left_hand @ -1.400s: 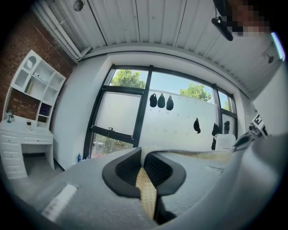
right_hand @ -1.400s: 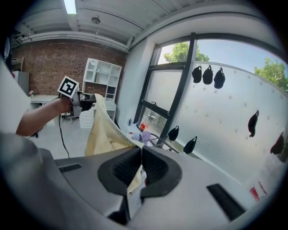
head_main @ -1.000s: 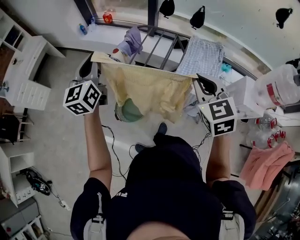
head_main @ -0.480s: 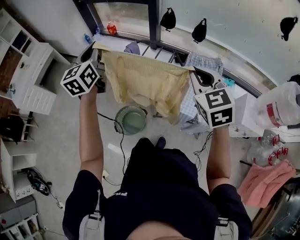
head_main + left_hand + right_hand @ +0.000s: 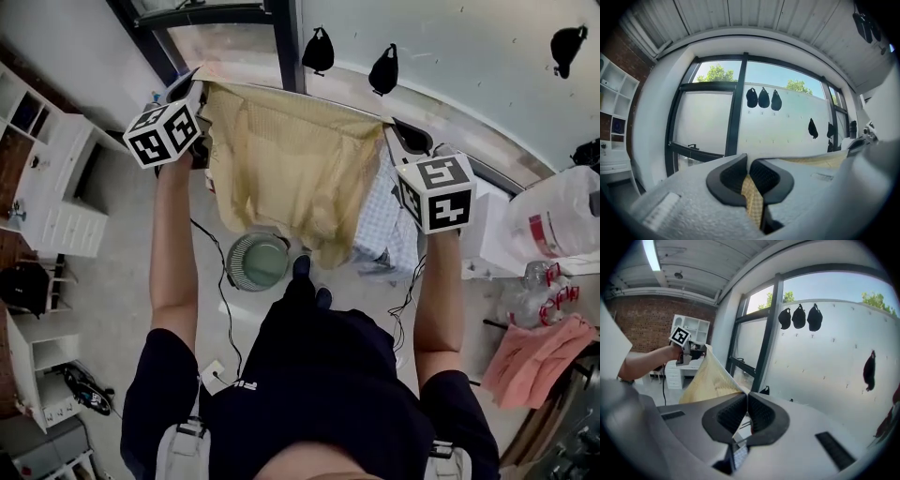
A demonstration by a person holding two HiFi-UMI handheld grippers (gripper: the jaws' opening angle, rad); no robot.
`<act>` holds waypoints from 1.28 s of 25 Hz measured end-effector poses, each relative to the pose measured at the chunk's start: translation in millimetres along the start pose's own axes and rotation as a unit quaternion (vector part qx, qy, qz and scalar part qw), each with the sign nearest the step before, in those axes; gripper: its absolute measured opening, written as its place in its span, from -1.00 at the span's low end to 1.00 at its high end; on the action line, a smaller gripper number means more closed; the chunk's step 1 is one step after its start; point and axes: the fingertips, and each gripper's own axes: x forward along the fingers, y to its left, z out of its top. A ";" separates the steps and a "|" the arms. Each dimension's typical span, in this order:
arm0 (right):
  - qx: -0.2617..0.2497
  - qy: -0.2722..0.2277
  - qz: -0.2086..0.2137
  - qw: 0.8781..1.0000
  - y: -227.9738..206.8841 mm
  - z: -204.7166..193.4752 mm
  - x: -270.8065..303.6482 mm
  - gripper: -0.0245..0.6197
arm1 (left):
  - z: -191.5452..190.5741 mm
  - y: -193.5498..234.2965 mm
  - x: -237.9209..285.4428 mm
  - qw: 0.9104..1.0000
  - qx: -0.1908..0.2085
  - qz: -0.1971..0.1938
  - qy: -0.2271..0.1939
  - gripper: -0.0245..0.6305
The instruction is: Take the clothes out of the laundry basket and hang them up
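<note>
A pale yellow garment hangs spread between my two grippers, held up high in front of the window. My left gripper is shut on its left top corner; the yellow cloth shows pinched between the black pads. My right gripper is shut on the right top corner, and the cloth runs from its jaws toward the left gripper. The round green laundry basket stands on the floor below the garment's hem.
A blue checked garment hangs on the drying rack behind the yellow one. Dark window frame stands ahead, black items hang on the wall. White shelves at left, a pink cloth and a white bag at right.
Both grippers have lifted the yellow garment higher and farther forward. The basket, partly hidden behind the hem before, now shows whole beneath it.
</note>
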 end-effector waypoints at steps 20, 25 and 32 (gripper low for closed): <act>0.067 0.174 -0.110 0.976 -100.5 -119.8 191.3 -0.89 | -182.2 26.5 252.8 0.980 -0.028 -0.073 0.184 -0.84; 0.088 0.225 -0.122 0.963 -110.3 -164.4 230.3 -0.89 | -239.6 30.9 283.0 0.969 -0.036 -0.076 0.232 -0.84; 0.141 0.282 -0.119 0.942 -116.0 -219.6 268.5 -0.89 | -304.6 28.7 310.2 0.945 -0.011 -0.088 0.314 -0.84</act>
